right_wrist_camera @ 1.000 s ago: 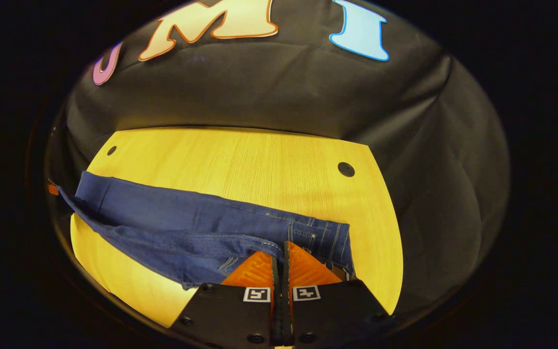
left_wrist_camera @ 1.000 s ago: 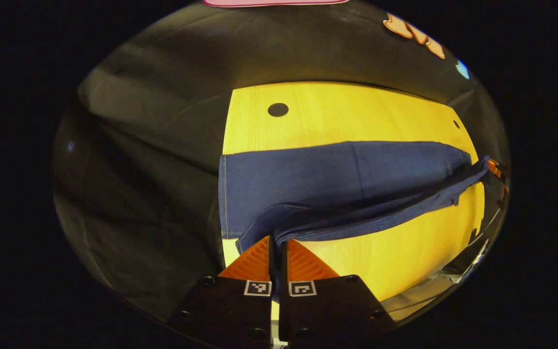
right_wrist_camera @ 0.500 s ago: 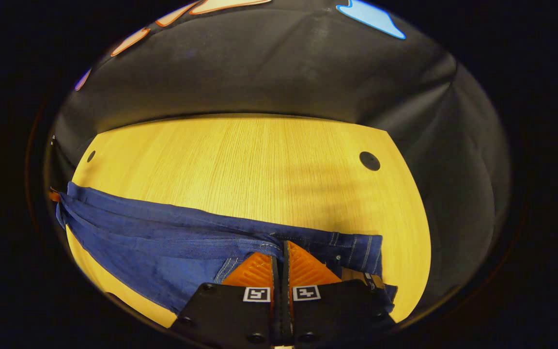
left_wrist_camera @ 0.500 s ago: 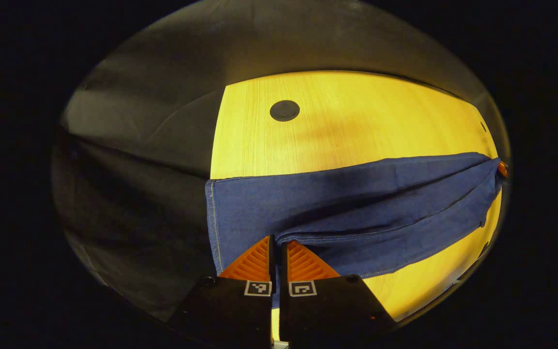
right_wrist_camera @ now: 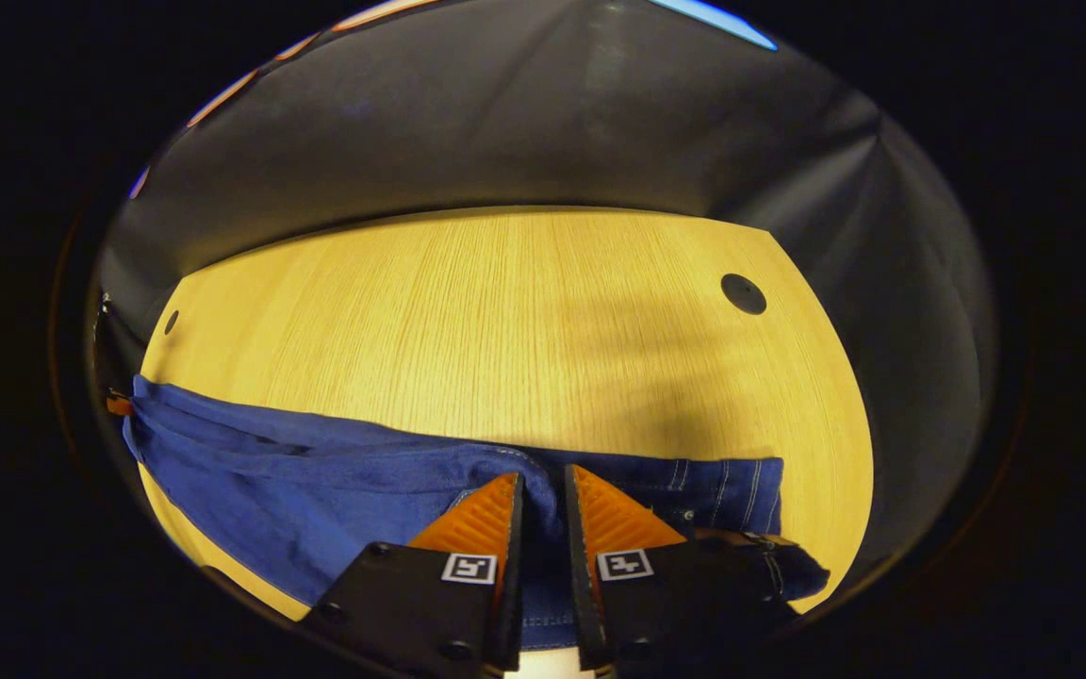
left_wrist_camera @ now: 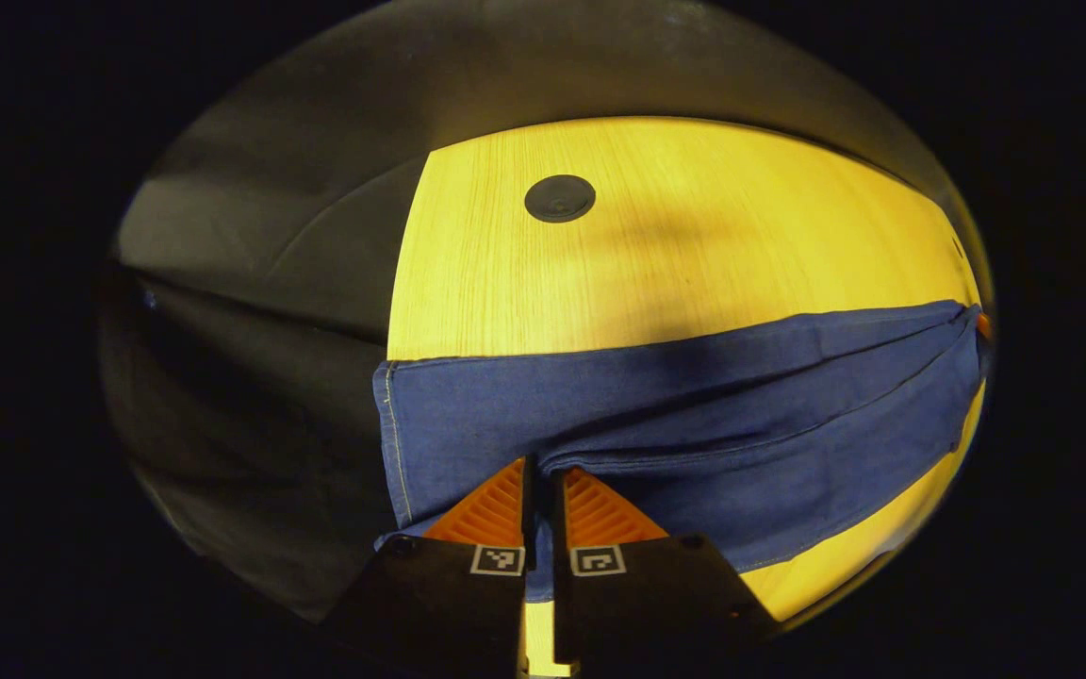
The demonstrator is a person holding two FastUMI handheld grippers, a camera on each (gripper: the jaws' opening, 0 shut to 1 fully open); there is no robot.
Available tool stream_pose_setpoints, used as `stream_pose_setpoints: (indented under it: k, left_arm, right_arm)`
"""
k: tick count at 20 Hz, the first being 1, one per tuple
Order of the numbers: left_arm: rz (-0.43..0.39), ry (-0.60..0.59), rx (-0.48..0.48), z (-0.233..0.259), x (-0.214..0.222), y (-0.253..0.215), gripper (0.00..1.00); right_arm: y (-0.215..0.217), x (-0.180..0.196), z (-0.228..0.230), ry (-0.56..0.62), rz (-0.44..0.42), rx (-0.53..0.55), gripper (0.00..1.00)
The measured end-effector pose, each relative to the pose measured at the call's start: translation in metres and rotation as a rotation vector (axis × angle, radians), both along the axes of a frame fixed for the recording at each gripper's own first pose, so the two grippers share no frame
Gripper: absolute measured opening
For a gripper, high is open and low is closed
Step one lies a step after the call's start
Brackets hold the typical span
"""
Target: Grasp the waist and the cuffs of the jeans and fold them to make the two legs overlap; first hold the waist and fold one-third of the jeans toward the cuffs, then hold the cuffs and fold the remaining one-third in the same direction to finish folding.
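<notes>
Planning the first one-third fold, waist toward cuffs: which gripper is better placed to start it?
Right. The right gripper sits at the jeans' waist end, by the belt loops; the left gripper holds the cuff end.

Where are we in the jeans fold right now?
Done, it seems: the jeans lie lengthwise on the table, one leg over the other. In hand: the left gripper pinches the cuff end; the right gripper, at the waist, has its fingers slightly parted, possibly letting go. Left: both one-third folds, waist first, then cuffs.

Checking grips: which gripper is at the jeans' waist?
The right gripper: belt loops lie beside it; the left gripper grips the jeans' hemmed cuff.
</notes>
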State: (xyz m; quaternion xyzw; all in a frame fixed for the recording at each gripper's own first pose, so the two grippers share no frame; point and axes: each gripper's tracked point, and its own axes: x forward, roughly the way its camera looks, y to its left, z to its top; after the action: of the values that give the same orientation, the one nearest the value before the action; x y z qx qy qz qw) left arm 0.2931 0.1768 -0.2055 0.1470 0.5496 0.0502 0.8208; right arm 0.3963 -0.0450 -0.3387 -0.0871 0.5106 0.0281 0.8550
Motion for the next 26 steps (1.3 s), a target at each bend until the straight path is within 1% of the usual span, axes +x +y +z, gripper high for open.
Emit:
stream_pose_setpoints:
  k: [1, 3, 4, 5, 6, 7, 8, 9, 10, 11, 13, 14, 15, 16, 17, 18, 19, 20, 21, 24, 25, 26]
  left_arm:
    - [0.001, -0.009, 0.019, 0.001, 0.003, 0.006, 0.11]
    - [0.004, -0.034, 0.051, 0.006, 0.007, 0.015, 0.46]
    - [0.005, -0.05, 0.06, 0.011, 0.011, 0.019, 0.56]
    - [0.008, -0.063, 0.074, 0.015, 0.013, 0.025, 0.72]
    - [0.01, -0.072, 0.086, 0.018, 0.012, 0.029, 0.8]
    - [0.01, -0.071, 0.089, 0.021, 0.01, 0.031, 0.96]
    - [0.006, -0.067, 0.085, 0.023, 0.008, 0.03, 1.0]
    - [0.0, -0.067, 0.083, 0.026, 0.007, 0.03, 0.95]
    - [-0.008, -0.072, 0.082, 0.029, 0.007, 0.03, 1.0]
    - [-0.018, -0.07, 0.084, 0.032, 0.006, 0.028, 0.95]
    - [-0.039, -0.071, 0.098, 0.038, 0.006, 0.03, 0.95]
    - [-0.048, -0.069, 0.109, 0.041, 0.007, 0.029, 1.0]
    - [-0.057, -0.072, 0.122, 0.043, 0.008, 0.028, 1.0]
    - [-0.059, -0.076, 0.135, 0.044, 0.01, 0.028, 0.95]
    - [-0.061, -0.075, 0.147, 0.044, 0.011, 0.028, 1.0]
    - [-0.058, -0.076, 0.157, 0.045, 0.013, 0.026, 0.95]
    - [-0.054, -0.075, 0.159, 0.044, 0.014, 0.024, 0.96]
    - [-0.055, -0.081, 0.149, 0.043, 0.014, 0.018, 0.96]
    - [-0.055, -0.087, 0.133, 0.04, 0.014, 0.009, 0.96]
    - [-0.069, -0.092, 0.091, 0.042, 0.007, -0.008, 0.96]
    - [-0.081, -0.1, 0.089, 0.047, 0.003, -0.012, 0.96]
    - [-0.092, -0.11, 0.092, 0.05, 0.001, -0.015, 0.96]
  right_arm:
    - [-0.003, 0.002, -0.001, -0.008, 0.001, -0.002, 0.27]
    - [-0.002, 0.006, -0.002, -0.023, -0.003, 0.015, 0.47]
    - [-0.001, 0.008, 0.001, -0.031, -0.006, 0.024, 0.56]
    - [-0.001, 0.009, 0.005, -0.042, -0.007, 0.029, 0.65]
    - [0.0, 0.012, 0.007, -0.053, -0.005, 0.034, 0.73]
    - [-0.002, 0.013, 0.009, -0.063, 0.002, 0.039, 0.78]
    - [-0.004, 0.014, 0.009, -0.07, 0.01, 0.037, 0.82]
    - [-0.004, 0.014, 0.01, -0.073, 0.014, 0.037, 0.86]
    - [-0.003, 0.013, 0.011, -0.071, 0.013, 0.045, 0.86]
    - [-0.003, 0.013, 0.011, -0.067, 0.013, 0.054, 0.9]
    - [-0.004, 0.012, 0.014, -0.06, 0.008, 0.071, 0.88]
    - [-0.005, 0.012, 0.016, -0.057, 0.01, 0.082, 0.89]
    - [-0.004, 0.009, 0.019, -0.045, 0.011, 0.095, 0.93]
    - [-0.004, 0.006, 0.022, -0.034, 0.016, 0.112, 0.93]
    - [-0.004, 0.003, 0.025, -0.026, 0.023, 0.12, 0.94]
    - [-0.005, 0.0, 0.026, -0.012, 0.034, 0.127, 0.95]
    - [-0.004, -0.006, 0.026, 0.008, 0.053, 0.131, 0.97]
    - [-0.006, -0.011, 0.027, 0.022, 0.072, 0.122, 0.97]
    - [-0.01, -0.015, 0.028, 0.028, 0.102, 0.1, 0.95]
    - [-0.019, -0.035, 0.032, 0.033, 0.186, 0.021, 0.95]
    - [-0.021, -0.041, 0.035, 0.027, 0.211, -0.003, 0.98]
    - [-0.024, -0.046, 0.039, 0.018, 0.227, -0.021, 0.98]
